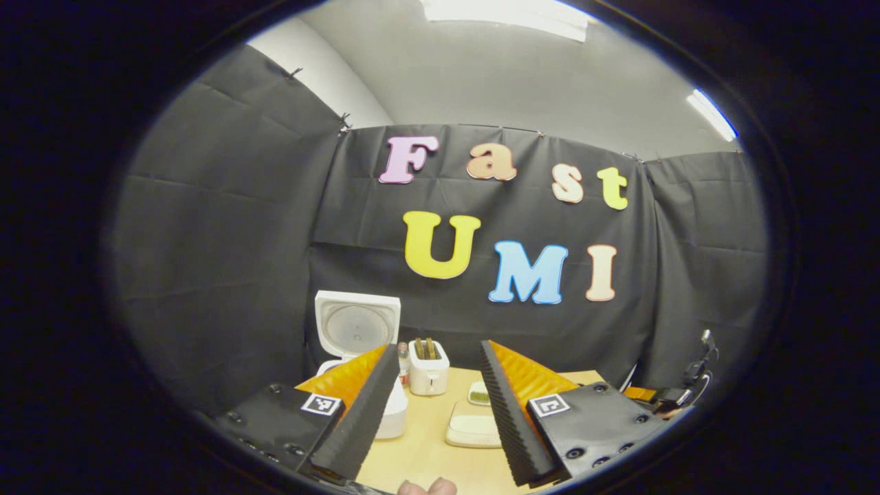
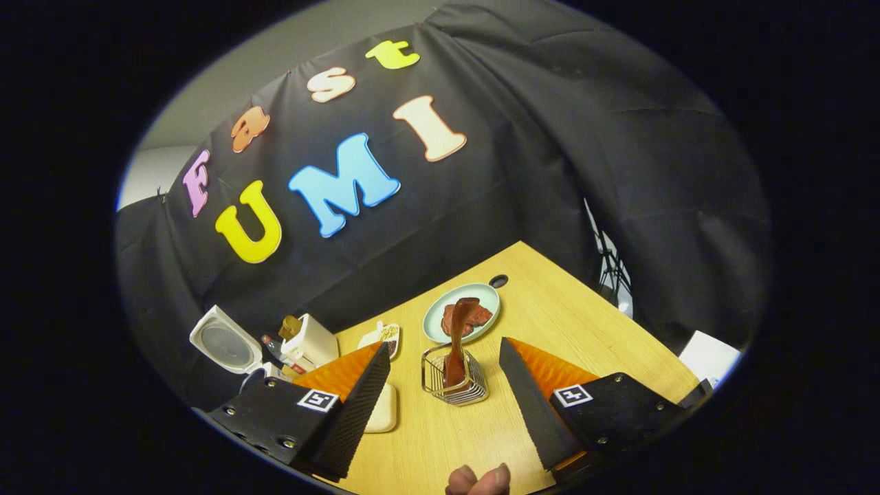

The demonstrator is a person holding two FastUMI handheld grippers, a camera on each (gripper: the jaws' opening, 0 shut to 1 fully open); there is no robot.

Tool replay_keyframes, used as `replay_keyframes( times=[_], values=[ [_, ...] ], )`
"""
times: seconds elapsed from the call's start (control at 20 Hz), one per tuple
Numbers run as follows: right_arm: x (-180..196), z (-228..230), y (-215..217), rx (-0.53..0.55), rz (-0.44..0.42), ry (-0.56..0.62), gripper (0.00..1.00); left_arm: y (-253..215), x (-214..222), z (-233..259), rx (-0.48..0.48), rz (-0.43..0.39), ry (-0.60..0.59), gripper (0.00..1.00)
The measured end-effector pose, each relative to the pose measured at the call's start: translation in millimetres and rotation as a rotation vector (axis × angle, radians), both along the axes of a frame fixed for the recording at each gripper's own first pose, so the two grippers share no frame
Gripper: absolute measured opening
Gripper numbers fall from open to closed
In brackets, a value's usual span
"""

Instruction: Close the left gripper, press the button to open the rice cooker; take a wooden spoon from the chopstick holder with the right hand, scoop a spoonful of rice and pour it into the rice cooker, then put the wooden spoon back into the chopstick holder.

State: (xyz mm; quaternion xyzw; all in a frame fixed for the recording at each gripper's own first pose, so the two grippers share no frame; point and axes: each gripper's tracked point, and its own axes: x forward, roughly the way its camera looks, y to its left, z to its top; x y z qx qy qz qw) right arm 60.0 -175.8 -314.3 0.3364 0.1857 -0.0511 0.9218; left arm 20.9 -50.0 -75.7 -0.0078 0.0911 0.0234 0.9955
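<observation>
Straight ahead of the right gripper [image 2: 443, 385], the dark brown wooden spoon [image 2: 456, 344] stands upright in the wire chopstick holder [image 2: 455, 385], bowl end up, in line with the gap between the two fingers and just beyond their tips. Those fingers are spread wide and grasp nothing. Behind the holder lies a pale green round plate [image 2: 440, 323] with reddish-brown pieces on it, and the spoon's top overlaps it in the right gripper view. To the left, the white rice cooker [image 2: 223, 340] sits at the far edge of the light wooden counter [image 2: 550, 309] with its lid already raised. Next to it stands a white box-shaped container [image 2: 309, 342], and nearer the fingers are a small white dish holding grains [image 2: 387, 334] and a cream rounded-square pad [image 2: 383, 411].

From the left gripper view, the rice cooker [image 1: 357, 326] shows beyond the left-hand finger, its open lid facing the camera. The white container [image 1: 428, 368] is beside it, and the small dish [image 1: 478, 393] and cream pad [image 1: 471, 425] lie on the counter [image 1: 419, 447] in the gap between the fingers. The left gripper [image 1: 440, 405] also has its fingers parted and free of any object.

Black cloth hangs as the booth's wall behind the counter, under a grey ceiling with bright light panels. The right gripper is held tilted, so the counter slants across its view. The left one is held level. Fingertips of the holding hands [image 2: 479, 480] peek in at the bottom edge of each view.
</observation>
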Motion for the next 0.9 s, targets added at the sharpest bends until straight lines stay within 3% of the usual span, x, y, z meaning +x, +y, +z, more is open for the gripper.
replay_keyframes(
  times=[0.1, 0.2, 0.5, 0.65, 0.8, 0.85, 0.9],
  values=[
    [-16.4, 26.9, -2.8, 0.013, -0.071, -0.045, 0.98, 18.4, 19.7, -7.0, -0.025, -0.04, 0.008, 0.79],
    [-30.3, 45.4, -10.0, -0.038, -0.145, -0.065, 0.98, 43.8, 43.1, -2.5, -0.056, -0.066, -0.018, 0.8],
    [-81.3, 105.2, 15.3, -0.134, -0.268, -0.101, 0.98, 97.7, 128.6, -5.3, -0.089, -0.173, -0.065, 0.8],
    [-102.4, 111.6, 49.2, -0.194, -0.251, -0.089, 0.97, 114.7, 166.1, -4.7, -0.12, -0.19, -0.094, 0.8],
    [-110.5, 115.0, 83.0, -0.206, -0.219, -0.079, 0.98, 138.5, 199.9, 0.4, -0.105, -0.165, -0.125, 0.92],
    [-111.7, 113.8, 91.7, -0.213, -0.2, -0.072, 0.98, 146.0, 211.0, 0.8, -0.103, -0.152, -0.124, 0.8],
    [-113.0, 112.9, 99.8, -0.218, -0.181, -0.059, 0.98, 153.6, 220.1, 0.1, -0.106, -0.136, -0.121, 0.83]
  ],
)
